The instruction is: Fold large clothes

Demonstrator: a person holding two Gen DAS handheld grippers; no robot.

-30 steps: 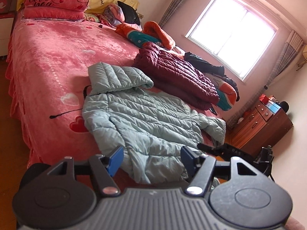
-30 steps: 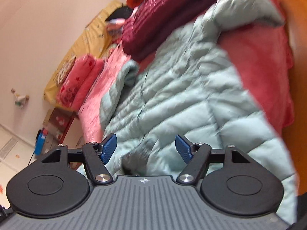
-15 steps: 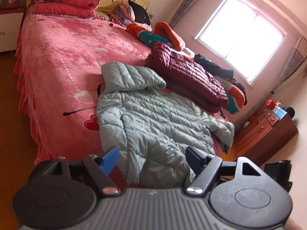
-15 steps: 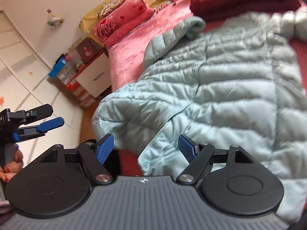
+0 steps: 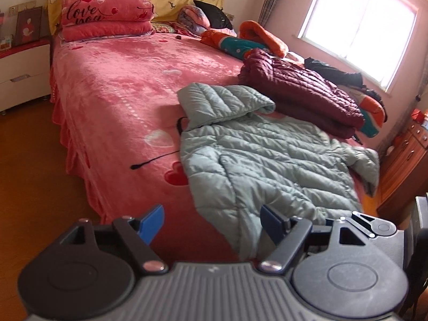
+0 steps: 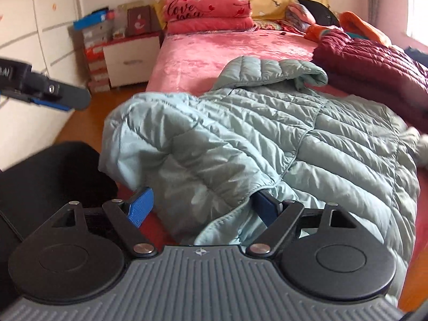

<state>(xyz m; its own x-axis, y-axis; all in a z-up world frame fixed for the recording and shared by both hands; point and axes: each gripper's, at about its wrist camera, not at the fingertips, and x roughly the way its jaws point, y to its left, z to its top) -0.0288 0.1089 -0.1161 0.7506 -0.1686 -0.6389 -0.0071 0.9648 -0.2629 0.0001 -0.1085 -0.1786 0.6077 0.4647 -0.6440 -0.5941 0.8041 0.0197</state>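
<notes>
1. Left wrist view: the pale green puffer jacket (image 5: pixel 262 165) lies spread flat on the pink bedspread (image 5: pixel 128 93), at the near edge of the bed, with its hood (image 5: pixel 222 104) pointing toward the pillows.
2. Left wrist view: the left gripper (image 5: pixel 211 223) hangs at the bed's near edge, just short of the jacket hem. Its jaws stand wide apart and have just been opening. Nothing is clamped; only bedspread and a corner of the hem show between the blue pads (image 5: pixel 152 222).
3. Left wrist view: a maroon puffer jacket (image 5: pixel 302 91) lies folded beyond the green jacket, on the window side. A stack of pink pillows (image 5: pixel 107 18) sits at the head of the bed, far from the jacket. A thin black cord (image 5: pixel 155 159) lies on the bedspread just beside the jacket's pillow-side edge.
4. Right wrist view: the right gripper (image 6: pixel 200 208) sits low at the jacket's near hem. Its jaws are spread wide and have just been opening. A sleeve fold (image 6: pixel 187 144) bulges between the pads without being pinched; the pad on the window side is partly covered by fabric.
5. Right wrist view: the left gripper (image 6: pixel 56 95) shows at the left edge, off the bed and apart from the jacket. The white nightstand (image 6: pixel 128 58) stands beside the head of the bed.
</notes>
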